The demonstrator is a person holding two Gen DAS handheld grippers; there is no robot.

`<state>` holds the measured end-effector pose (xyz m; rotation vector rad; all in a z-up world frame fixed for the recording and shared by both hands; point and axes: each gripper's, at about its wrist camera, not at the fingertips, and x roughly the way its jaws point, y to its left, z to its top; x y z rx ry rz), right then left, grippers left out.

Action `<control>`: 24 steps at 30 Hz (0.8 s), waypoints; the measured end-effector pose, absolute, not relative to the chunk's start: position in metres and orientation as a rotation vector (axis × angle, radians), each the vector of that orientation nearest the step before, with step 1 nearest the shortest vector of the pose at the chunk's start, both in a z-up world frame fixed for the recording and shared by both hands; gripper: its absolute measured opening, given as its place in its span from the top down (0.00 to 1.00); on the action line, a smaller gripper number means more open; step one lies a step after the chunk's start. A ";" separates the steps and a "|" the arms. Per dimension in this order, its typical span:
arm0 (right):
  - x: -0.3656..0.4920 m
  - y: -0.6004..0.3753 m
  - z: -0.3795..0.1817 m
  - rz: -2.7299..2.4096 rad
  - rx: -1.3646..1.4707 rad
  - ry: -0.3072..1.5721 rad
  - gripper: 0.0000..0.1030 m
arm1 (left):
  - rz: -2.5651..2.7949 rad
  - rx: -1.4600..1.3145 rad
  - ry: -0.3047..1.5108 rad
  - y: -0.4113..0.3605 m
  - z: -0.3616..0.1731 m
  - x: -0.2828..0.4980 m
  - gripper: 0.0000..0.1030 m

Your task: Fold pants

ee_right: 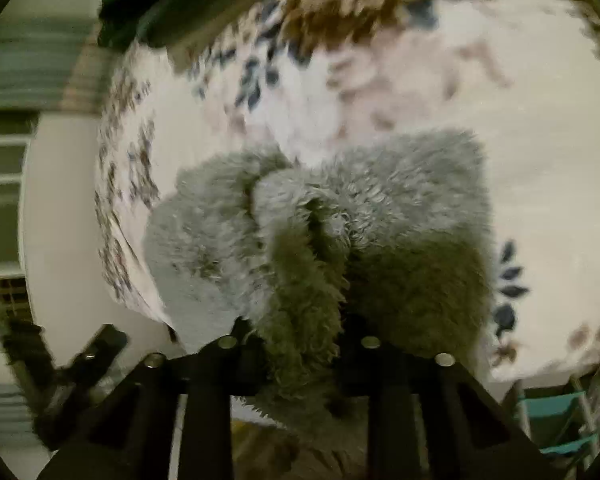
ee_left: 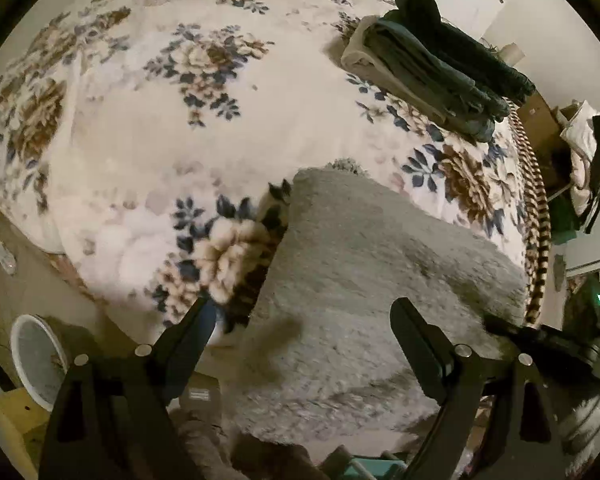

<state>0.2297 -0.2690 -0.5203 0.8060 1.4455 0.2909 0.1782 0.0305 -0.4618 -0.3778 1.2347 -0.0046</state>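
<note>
Fuzzy grey pants are bunching in your right tool, clamped on them above the bed; your left tool is hanging wide, so uneven pulling risks a crooked fold.

My left gripper is wide open, its two black fingers spread far apart and pointing forward over the near edge of the bed. My right gripper has its fingers pulled close together, pinching a bunch of the fuzzy grey pants between them.
</note>
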 end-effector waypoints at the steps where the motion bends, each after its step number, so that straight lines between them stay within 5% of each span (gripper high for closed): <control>1: 0.226 -0.278 -0.514 0.276 0.822 1.432 0.77 | -0.021 -0.386 1.237 0.029 -0.461 0.178 0.13; 11: 0.171 -0.369 -0.501 0.046 0.872 1.434 0.75 | -0.143 -0.407 1.297 -0.020 -0.501 0.211 0.13; 12: 0.169 -0.371 -0.511 0.023 0.839 1.477 0.72 | -0.147 -0.395 1.313 -0.024 -0.508 0.215 0.13; 14: 0.167 -0.370 -0.537 -0.043 0.717 1.630 0.50 | -0.161 -0.381 1.345 -0.030 -0.520 0.221 0.13; 17: 0.162 -0.369 -0.544 -0.060 0.688 1.666 0.36 | -0.175 -0.370 1.353 -0.034 -0.522 0.224 0.13; 21: 0.159 -0.366 -0.510 -0.006 0.679 1.572 0.29 | -0.190 -0.341 1.330 -0.039 -0.511 0.226 0.13; 24: 0.157 -0.345 -0.518 0.065 0.544 1.676 0.24 | -0.201 -0.324 1.323 -0.044 -0.510 0.230 0.13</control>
